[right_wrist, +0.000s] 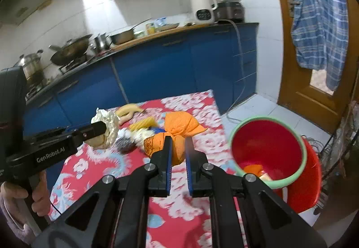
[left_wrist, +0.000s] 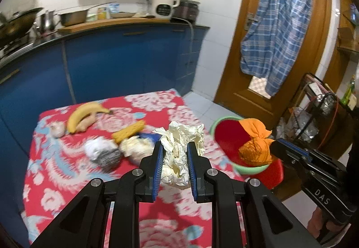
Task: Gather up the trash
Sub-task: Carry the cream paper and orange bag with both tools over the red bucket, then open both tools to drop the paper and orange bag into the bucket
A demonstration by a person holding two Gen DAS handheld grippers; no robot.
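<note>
The red bin [right_wrist: 267, 149] sits just off the table's right edge; the right gripper [right_wrist: 178, 153], nearer it, pinches an orange wad [right_wrist: 177, 127] (bin lies rightward); the left gripper [left_wrist: 174, 158] pinches cream paper [left_wrist: 179, 142].

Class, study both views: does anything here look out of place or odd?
Yes. A whole banana and a corn cob lie among crumpled wrappers on the floral tablecloth, food mixed with rubbish. Nothing looks spilled.

Right gripper [right_wrist: 178, 147] clamps an orange wad [right_wrist: 172, 133] above the floral table [right_wrist: 184, 214]; left gripper [right_wrist: 101, 128] grips cream paper [right_wrist: 110, 121]; red bin [right_wrist: 269, 149] stands beside the table
</note>
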